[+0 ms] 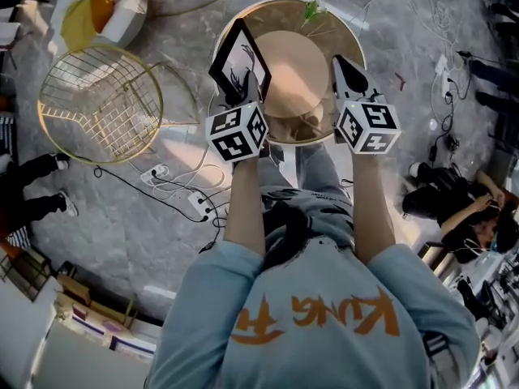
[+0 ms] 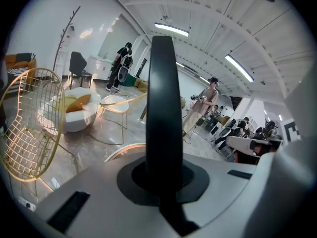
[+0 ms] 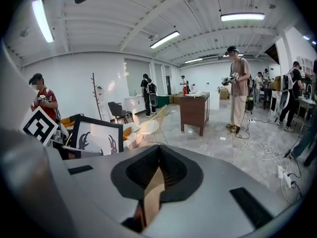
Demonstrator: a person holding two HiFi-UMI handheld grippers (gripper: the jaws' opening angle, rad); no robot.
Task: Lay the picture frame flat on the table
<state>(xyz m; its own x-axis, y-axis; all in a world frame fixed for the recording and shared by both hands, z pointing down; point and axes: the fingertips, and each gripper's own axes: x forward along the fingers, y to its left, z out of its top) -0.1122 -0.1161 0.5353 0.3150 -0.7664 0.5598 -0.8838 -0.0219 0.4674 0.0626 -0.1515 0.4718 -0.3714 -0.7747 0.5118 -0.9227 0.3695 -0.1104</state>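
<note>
The picture frame (image 1: 237,55), black-edged with a white print, stands tilted up over the left rim of the round wooden table (image 1: 293,63). My left gripper (image 1: 246,86) is shut on its lower edge. In the left gripper view the frame (image 2: 163,98) shows edge-on as a dark upright bar rising from between the pads of that gripper (image 2: 164,180). My right gripper (image 1: 344,65) hovers over the table's right side, jaws together and empty. In the right gripper view the frame (image 3: 97,138) sits to the left, and only a sliver of tabletop shows below the closed gripper (image 3: 158,155).
A gold wire chair (image 1: 100,104) stands left of the table, with a white and yellow seat (image 1: 97,6) behind it. Cables and a power strip (image 1: 193,203) lie on the floor by my legs. A green sprig (image 1: 310,10) rests at the table's far rim. People sit at right (image 1: 462,209).
</note>
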